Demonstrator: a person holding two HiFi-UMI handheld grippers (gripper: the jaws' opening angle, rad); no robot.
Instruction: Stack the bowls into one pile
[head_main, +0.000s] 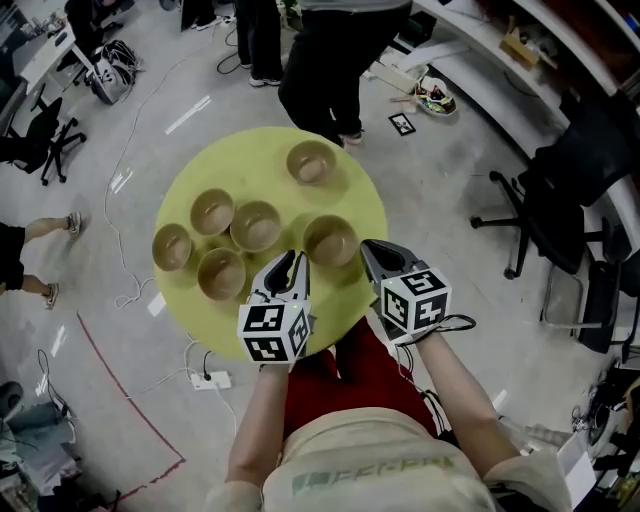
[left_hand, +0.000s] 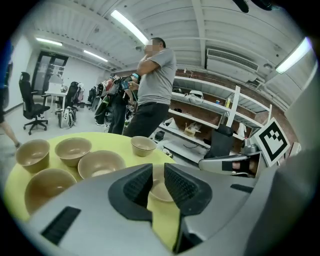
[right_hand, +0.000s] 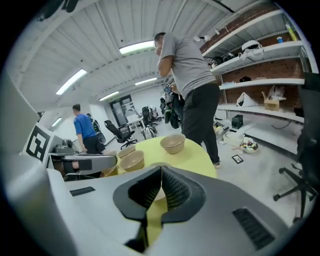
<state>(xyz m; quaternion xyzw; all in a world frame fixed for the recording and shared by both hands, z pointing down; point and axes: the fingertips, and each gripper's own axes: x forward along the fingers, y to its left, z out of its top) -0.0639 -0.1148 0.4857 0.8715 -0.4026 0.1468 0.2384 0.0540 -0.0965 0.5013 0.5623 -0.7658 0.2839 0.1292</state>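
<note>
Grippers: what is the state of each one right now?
Left gripper: open a little, holding nothing.
Right gripper: closed, holding nothing.

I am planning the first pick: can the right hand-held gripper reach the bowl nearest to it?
Probably yes: the bowl lies just ahead of the right hand-held gripper, nothing between them; its shut jaws must open first.
</note>
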